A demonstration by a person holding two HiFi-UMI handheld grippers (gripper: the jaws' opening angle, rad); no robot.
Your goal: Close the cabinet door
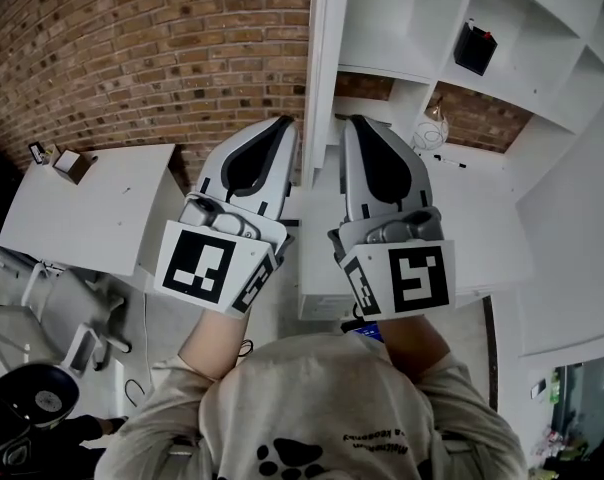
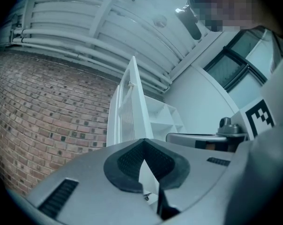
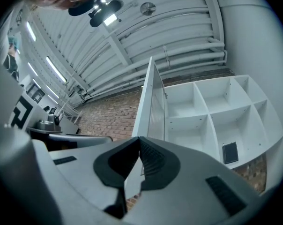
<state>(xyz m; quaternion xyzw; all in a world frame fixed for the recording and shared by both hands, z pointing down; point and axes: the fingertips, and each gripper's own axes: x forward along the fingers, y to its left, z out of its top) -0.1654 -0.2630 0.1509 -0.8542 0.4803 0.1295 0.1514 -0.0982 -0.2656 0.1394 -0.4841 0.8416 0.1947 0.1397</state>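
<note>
The white cabinet door (image 1: 320,68) stands open, seen edge-on between my two raised grippers. My left gripper (image 1: 284,125) is just left of the door's edge and my right gripper (image 1: 355,124) just right of it. Both are shut with nothing between the pads. In the left gripper view the door (image 2: 133,102) rises straight beyond the closed tips (image 2: 144,142). The right gripper view shows the door (image 3: 150,107) beyond its tips (image 3: 138,139), with the open white cabinet (image 3: 212,118) to the right. I cannot tell whether either gripper touches the door.
A small black box (image 1: 475,48) sits in one cabinet compartment, and appears as the black box (image 3: 230,152) in the right gripper view. A brick wall (image 1: 152,58) runs behind. A white table (image 1: 82,213) with a small carton (image 1: 72,164) is at left, above a chair (image 1: 37,398).
</note>
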